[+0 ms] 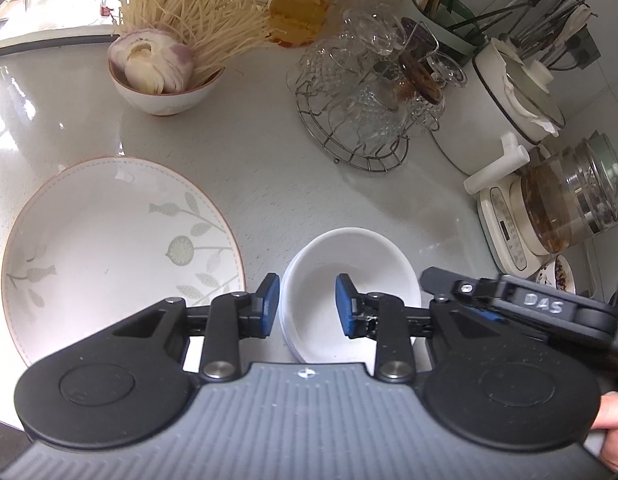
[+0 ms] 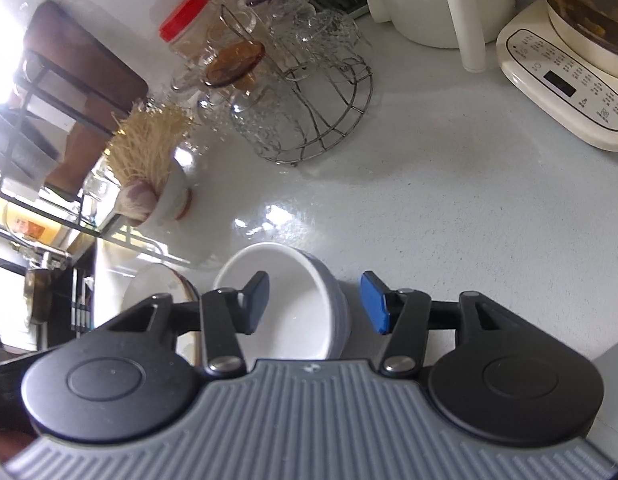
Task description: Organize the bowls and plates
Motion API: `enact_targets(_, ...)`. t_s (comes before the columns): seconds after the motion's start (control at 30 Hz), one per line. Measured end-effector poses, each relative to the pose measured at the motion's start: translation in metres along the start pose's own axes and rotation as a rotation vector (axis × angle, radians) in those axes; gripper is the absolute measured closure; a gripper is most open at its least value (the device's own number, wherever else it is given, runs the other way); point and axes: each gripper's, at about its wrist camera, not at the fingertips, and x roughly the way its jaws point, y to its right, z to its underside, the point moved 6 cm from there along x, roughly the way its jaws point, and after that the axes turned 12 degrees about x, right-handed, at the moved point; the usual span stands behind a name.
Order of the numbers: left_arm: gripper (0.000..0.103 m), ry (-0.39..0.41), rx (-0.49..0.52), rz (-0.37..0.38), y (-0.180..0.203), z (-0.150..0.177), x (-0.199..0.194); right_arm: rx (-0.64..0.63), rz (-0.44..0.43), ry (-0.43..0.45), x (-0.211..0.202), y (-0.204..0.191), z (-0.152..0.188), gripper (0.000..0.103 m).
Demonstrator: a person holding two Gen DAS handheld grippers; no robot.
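Observation:
A small white bowl (image 1: pixel 361 264) sits on the pale counter, seemingly stacked on others. My left gripper (image 1: pixel 307 306) is open, its jaws astride the bowl's left rim, one outside and one inside. My right gripper (image 2: pixel 317 304) is open astride the same bowl's (image 2: pixel 293 304) right wall; it also shows at the right of the left wrist view (image 1: pixel 461 286). A large white plate (image 1: pixel 109 248) with a leaf pattern lies left of the bowl; its edge shows in the right wrist view (image 2: pixel 157 284).
A bowl of garlic and noodles (image 1: pixel 165 72) stands at the back left. A wire rack of glasses (image 1: pixel 369 108), a red-lidded jar (image 1: pixel 305 4), a utensil holder (image 1: pixel 441 12), a white pot (image 1: pixel 505 96) and a glass kettle on its base (image 1: pixel 565 208) line the back and right.

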Motion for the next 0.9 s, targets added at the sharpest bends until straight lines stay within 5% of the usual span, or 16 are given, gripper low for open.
enact_targets(0.33, 0.066, -0.038, 0.008, 0.005, 0.009, 0.011, 0.015, 0.029, 0.018, -0.087, 0.032, 0.017, 0.012, 0.052)
enact_targets(0.9, 0.061, -0.070, 0.029, 0.007, 0.015, 0.024, 0.019, 0.066, 0.005, -0.123, 0.043, 0.022, 0.022, 0.081)
